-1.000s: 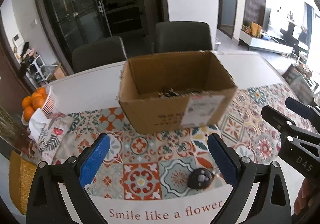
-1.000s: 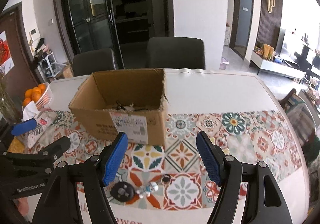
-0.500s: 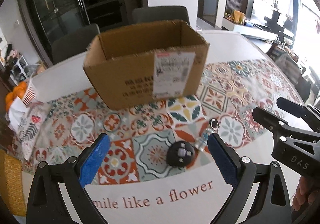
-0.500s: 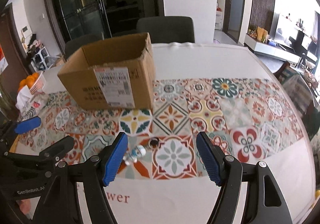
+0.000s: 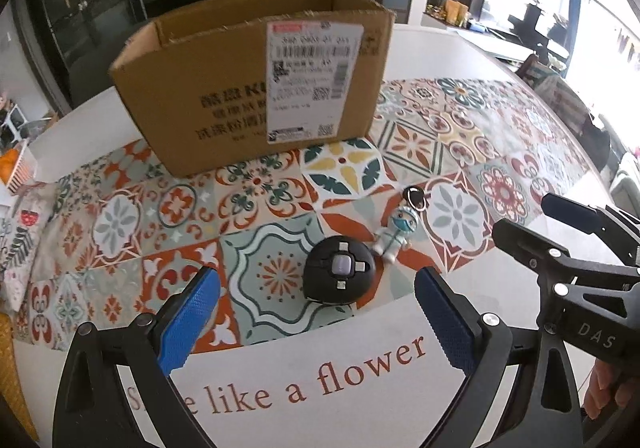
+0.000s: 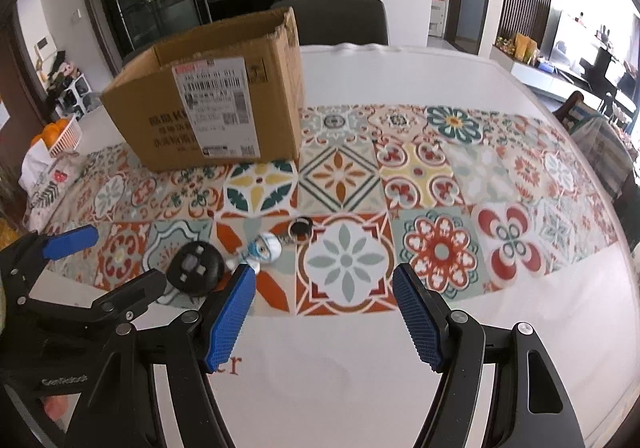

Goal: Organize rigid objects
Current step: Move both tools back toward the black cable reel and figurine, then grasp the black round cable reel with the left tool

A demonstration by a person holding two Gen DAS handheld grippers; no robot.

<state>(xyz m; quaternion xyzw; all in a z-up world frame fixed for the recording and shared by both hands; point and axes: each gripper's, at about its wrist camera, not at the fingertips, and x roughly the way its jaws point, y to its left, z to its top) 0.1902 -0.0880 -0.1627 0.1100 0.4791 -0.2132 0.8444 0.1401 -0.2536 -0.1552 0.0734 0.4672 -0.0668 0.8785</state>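
Both grippers have dropped lower and nearer the tablecloth [image 6: 460, 176] since a second ago. Left gripper [image 5: 316, 314], jaws apart and holding nothing, frames the black round puck [image 5: 339, 275] lying just ahead between its blue pads. Right gripper [image 6: 324, 312], also apart and unloaded, hangs beside it. Touching the puck lies a small masked figurine keychain [image 5: 394, 233]; farther back stands the cardboard box [image 5: 224, 88].

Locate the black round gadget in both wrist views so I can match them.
Left wrist: black round gadget sits low centre on the tablecloth, between the open left gripper fingers.
Right wrist: same gadget lies lower left, left of the open right gripper.
Shared landmark: the masked figurine keychain lies close to its right.
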